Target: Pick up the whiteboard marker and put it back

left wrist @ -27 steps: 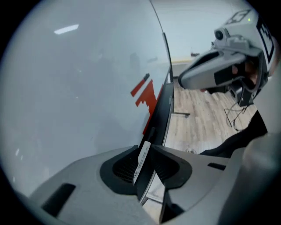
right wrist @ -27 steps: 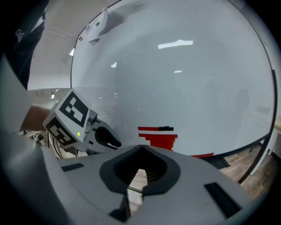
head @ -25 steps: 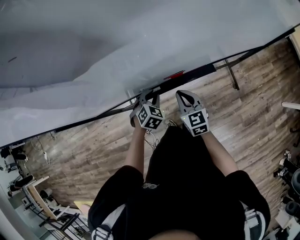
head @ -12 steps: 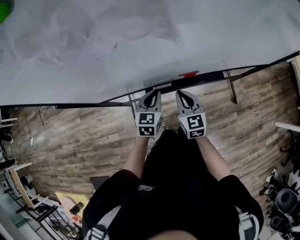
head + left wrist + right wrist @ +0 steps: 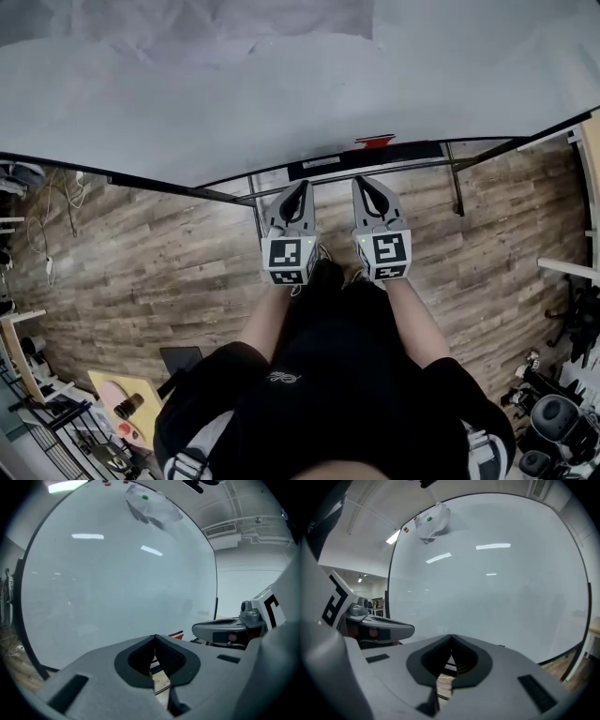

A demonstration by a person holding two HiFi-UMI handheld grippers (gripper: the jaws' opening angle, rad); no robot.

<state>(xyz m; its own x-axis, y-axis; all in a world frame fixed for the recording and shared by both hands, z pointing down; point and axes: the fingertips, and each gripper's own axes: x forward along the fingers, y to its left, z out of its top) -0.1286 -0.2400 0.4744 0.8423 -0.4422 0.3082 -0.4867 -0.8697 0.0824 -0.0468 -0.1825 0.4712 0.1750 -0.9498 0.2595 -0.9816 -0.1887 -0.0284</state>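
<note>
Nearest stands a person in a black top (image 5: 328, 375), both forearms held out forward. Next comes the left gripper (image 5: 302, 186), grey, with a square-marker cube at its rear and its tips pointing toward the board. Its jaws have just been closing and now meet tip to tip with nothing between them. The right gripper (image 5: 362, 182) is of the same make and sits just beside the left, parallel to it with a narrow gap between. Its jaws are likewise clenched together and empty. Underfoot is a wood-plank floor (image 5: 141, 272), with a yellow board (image 5: 127, 398) lying on it behind the person on the left. Beyond the gripper tips is a large whiteboard (image 5: 281, 94), dark-edged, with a thin metal leg (image 5: 455, 183) showing under its lower edge. A dark pen tray (image 5: 412, 151) runs along part of that lower edge. One small red object (image 5: 375, 142) lies on the tray about midway along it, ahead of the right gripper and apart from both grippers. At this size it cannot be confirmed as the whiteboard marker. Farthest, at the board's top edge, is a crumpled clear sheet (image 5: 152, 508) pinned by a green magnet (image 5: 145, 498). Ceiling strip lights reflect across the board's surface.
</note>
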